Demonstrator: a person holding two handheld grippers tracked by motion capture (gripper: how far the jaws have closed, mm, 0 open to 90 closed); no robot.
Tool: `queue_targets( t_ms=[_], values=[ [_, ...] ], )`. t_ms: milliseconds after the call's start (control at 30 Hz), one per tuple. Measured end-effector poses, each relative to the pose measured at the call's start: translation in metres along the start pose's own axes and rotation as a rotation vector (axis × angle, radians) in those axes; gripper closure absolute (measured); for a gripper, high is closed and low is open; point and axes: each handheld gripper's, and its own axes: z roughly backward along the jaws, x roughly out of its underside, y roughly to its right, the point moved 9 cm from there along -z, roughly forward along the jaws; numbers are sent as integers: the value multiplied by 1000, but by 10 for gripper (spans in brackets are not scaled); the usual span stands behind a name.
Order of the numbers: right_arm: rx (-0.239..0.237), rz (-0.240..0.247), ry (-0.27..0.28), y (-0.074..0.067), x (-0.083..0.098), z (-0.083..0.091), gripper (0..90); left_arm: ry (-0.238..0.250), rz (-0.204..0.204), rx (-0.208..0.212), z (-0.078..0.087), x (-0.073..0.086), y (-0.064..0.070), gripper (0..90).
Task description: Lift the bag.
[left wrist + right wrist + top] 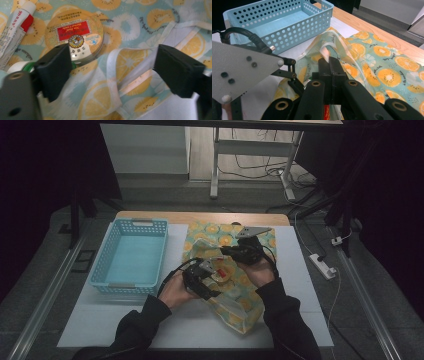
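1. On the white table (150, 320), centre stage, lies the fruit-print pouch (250, 305), a see-through bag patterned with orange slices, lying flat with its mouth lifted.
2. Right gripper (329, 61): jaws clenched tight on the pouch's pale rim, pinching the edge up off the table so the mouth gapes.
3. Left gripper (112, 75): jaws released and spread apart, one on each side of the folded rim; nothing pressed between the pads.
4. Inside the pouch, seen along the left gripper's jaws: a round gold tin (75, 35) with a red label, lying flat, just beyond the near jaw.
5. Beside the tin, a white tube (17, 27) with a red band, lying at a slant, close to the tin but apart from it.
6. Over on the left of the table sits the blue basket (102, 255), perforated walls, just beside the pouch, its pale floor bare.
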Motion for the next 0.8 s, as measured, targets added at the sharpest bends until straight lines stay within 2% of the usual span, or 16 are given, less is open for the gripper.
queue_targets(
  t_ms=[133,367,467,600,667,800],
  values=[
    [1,1,-1,0,0,0,900,-39,-25,-22,-3,5,0,352],
    [0,-1,4,0,-1,1,900,-107,-55,-17,-9,14,4,589],
    [0,0,4,0,-1,1,900,-126,-53,-4,-12,17,6,697],
    [0,0,3,0,-1,1,900,-126,-29,16,-12,19,7,833],
    [0,1,1,0,0,1,900,-123,-14,21,-11,19,6,876],
    [1,1,-1,0,0,1,900,-113,5,14,-8,18,5,889]
  ],
)
